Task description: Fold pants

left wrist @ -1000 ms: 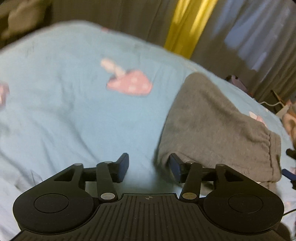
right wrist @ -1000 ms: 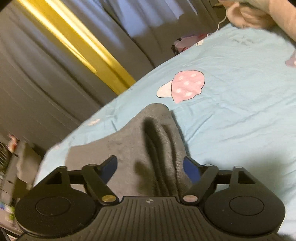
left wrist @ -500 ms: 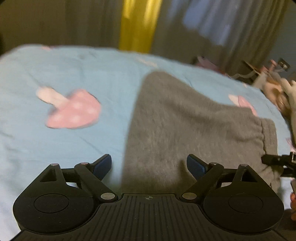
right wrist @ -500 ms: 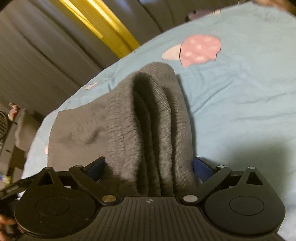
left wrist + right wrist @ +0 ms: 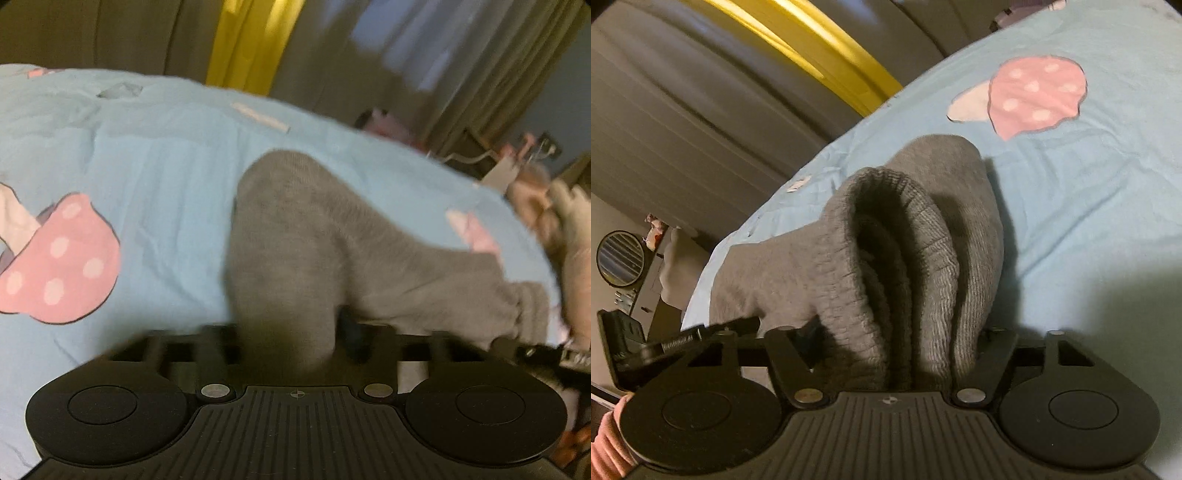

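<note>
Left wrist view: the left gripper (image 5: 291, 332) has a bunched fold of the grey pants (image 5: 295, 236) between its jaws, and they are closing on it. The picture is blurred, so I cannot tell whether the pads bite yet. The pants lie folded on the blue bedspread (image 5: 147, 177), out in its middle, clear of the far edge by the curtains (image 5: 255, 40). On the right wrist view, the right gripper (image 5: 897, 354) straddles the ribbed waistband end (image 5: 901, 236), jaws closing around that thick roll, fabric touching both sides. I judge this the grasping step before another fold. Next comes a firm pinch from both, then lifting together evenly so the layers don't slide apart.
</note>
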